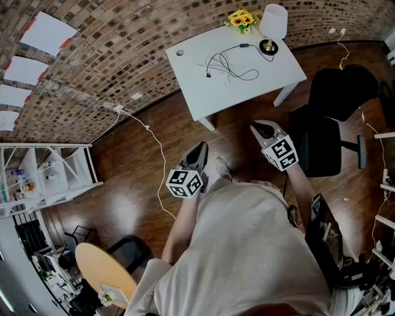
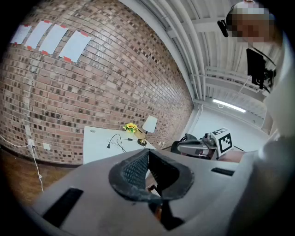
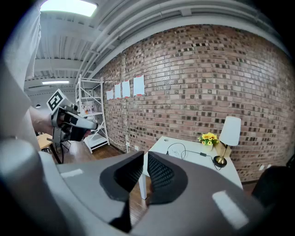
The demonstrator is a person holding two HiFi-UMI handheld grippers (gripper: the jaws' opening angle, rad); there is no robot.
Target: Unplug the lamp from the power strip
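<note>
Lamp (image 1: 272, 24) on table (image 1: 203, 92), shelf (image 3: 90, 110) missing from left gripper view

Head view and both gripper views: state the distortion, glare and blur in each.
Head view: fisheye bows the brick wall, and there is sheen on the wood floor. Left gripper view: black vignette corners, the left tool soft up close, the table sharp. Right gripper view: the ceiling light is blown out, the lamp crisp.
</note>
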